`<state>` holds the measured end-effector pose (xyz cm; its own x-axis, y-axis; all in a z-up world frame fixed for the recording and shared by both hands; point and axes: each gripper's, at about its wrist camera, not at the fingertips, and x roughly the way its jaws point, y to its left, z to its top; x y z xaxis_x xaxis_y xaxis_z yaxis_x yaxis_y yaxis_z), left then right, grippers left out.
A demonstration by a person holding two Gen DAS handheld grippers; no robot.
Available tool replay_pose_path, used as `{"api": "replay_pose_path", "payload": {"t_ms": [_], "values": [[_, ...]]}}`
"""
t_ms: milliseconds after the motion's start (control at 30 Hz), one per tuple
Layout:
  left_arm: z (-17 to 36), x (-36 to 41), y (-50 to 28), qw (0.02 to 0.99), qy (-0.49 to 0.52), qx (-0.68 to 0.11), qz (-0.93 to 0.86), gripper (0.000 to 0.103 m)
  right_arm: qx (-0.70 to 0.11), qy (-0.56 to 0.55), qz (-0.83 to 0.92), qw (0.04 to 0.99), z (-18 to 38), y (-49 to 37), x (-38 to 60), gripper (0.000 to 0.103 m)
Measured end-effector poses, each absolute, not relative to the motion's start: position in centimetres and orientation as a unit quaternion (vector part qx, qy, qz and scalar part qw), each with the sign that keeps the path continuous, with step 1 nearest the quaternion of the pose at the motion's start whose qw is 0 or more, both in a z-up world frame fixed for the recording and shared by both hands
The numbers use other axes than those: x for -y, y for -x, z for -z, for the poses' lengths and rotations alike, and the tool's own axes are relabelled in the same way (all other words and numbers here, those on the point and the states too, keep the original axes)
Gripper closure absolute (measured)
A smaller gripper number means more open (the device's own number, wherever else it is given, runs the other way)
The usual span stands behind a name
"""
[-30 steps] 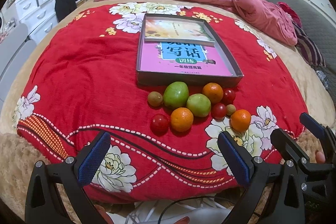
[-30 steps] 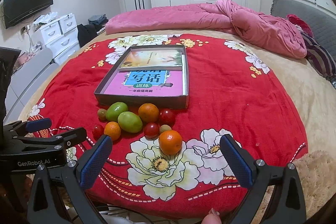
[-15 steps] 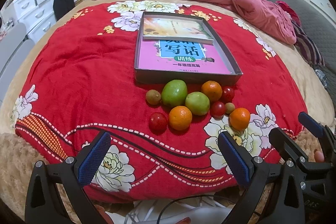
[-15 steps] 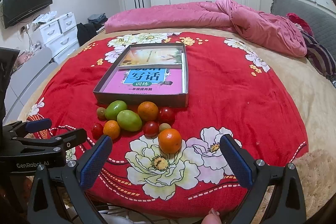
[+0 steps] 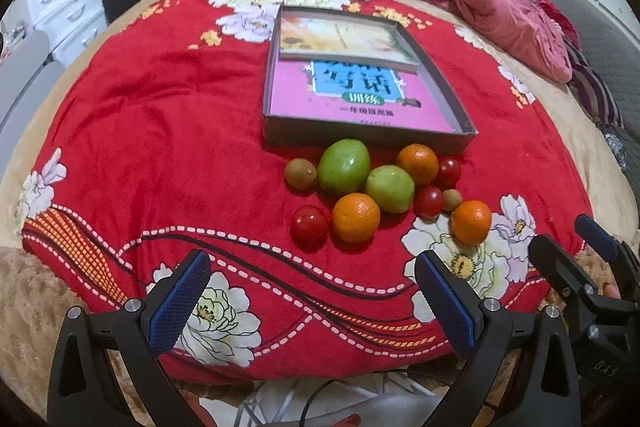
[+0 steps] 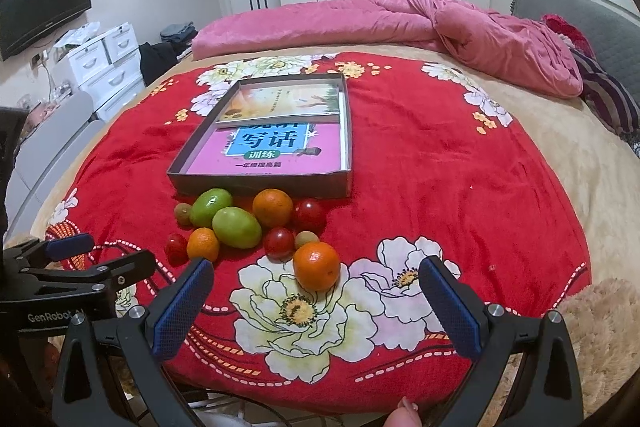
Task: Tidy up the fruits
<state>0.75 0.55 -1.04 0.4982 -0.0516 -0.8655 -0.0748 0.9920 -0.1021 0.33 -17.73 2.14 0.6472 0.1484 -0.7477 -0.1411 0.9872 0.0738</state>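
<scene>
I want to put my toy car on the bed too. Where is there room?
Left of the box, the red blanket is bare. Right of the box it's bare too, up to the pink quilt. The fruit pile by the box's near edge is crowded.

The blanket [image 6: 440, 155] on the bed is bright red, printed with big white flowers with yellow centres and dashed white and orange curving lines. Past it, at twelve o'clock, lies a rose-pink quilt [image 6: 400, 23]. The grey tray [image 6: 260, 183] holds a pink book [image 6: 280, 155] with a blue panel and a pale yellow-green one [image 6: 280, 99]. In the fruit cluster: three oranges [image 5: 356, 217] in vivid orange, two green fruits [image 5: 344, 167], three glossy red tomatoes [image 5: 310, 225], two small brownish ones [image 5: 301, 173]. Both tools are black with blue dimpled pads [image 6: 182, 311].
</scene>
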Motion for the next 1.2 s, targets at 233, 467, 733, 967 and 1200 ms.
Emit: {"api": "replay_pose_path", "payload": {"t_ms": [233,467,733,967,1200], "values": [[2.9,-2.1,-2.2,0.847,0.075,-0.526,-0.019,0.001,-0.431,-0.013,-0.080,0.899,-1.2,-1.3,18.2,0.000],[4.7,-3.1,-4.0,0.835,0.065,-0.547,-0.008,0.001,-0.464,-0.006,-0.098,0.881,0.7,-2.7,17.6,0.000],[5.9,-3.3,-5.7,0.821,0.048,-0.568,0.014,0.021,-0.488,-0.009,-0.105,0.866,2.2,-4.5,17.7,0.000],[6.1,-3.2,-6.8,0.822,0.053,-0.565,0.043,0.039,-0.504,0.002,-0.115,0.856,3.2,-5.6,17.3,0.000],[6.4,-2.5,-7.1,0.821,0.050,-0.565,0.063,0.046,-0.517,0.016,-0.122,0.847,4.3,-6.5,16.6,0.015]]}}
